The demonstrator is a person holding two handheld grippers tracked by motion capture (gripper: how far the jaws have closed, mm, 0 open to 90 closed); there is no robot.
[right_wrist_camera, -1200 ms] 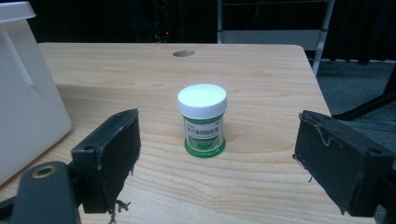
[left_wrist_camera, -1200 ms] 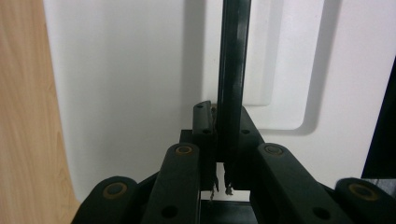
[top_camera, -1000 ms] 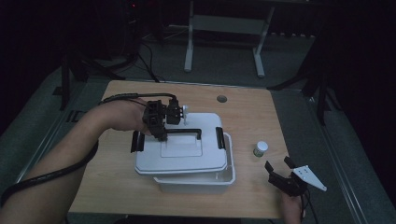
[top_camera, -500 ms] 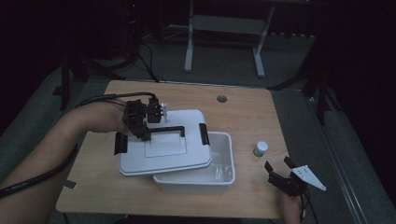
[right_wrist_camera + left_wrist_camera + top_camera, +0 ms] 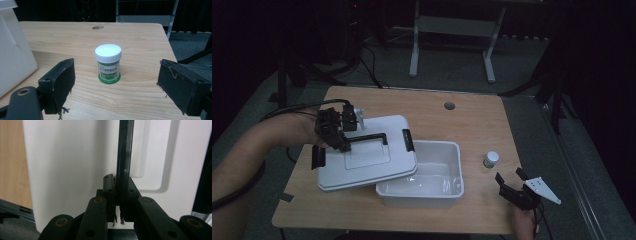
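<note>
Jaws of the left gripper clamp the black handle of the light, stiff white plastic lid, beside the open white tub; right gripper jaws stand apart.

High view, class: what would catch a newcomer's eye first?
The white lid, gripped by its black handle in the left tongs, sits skewed over the left end of the open white bin in mid-table. To the right stands a small white-capped jar, with the right tongs open before it.
</note>
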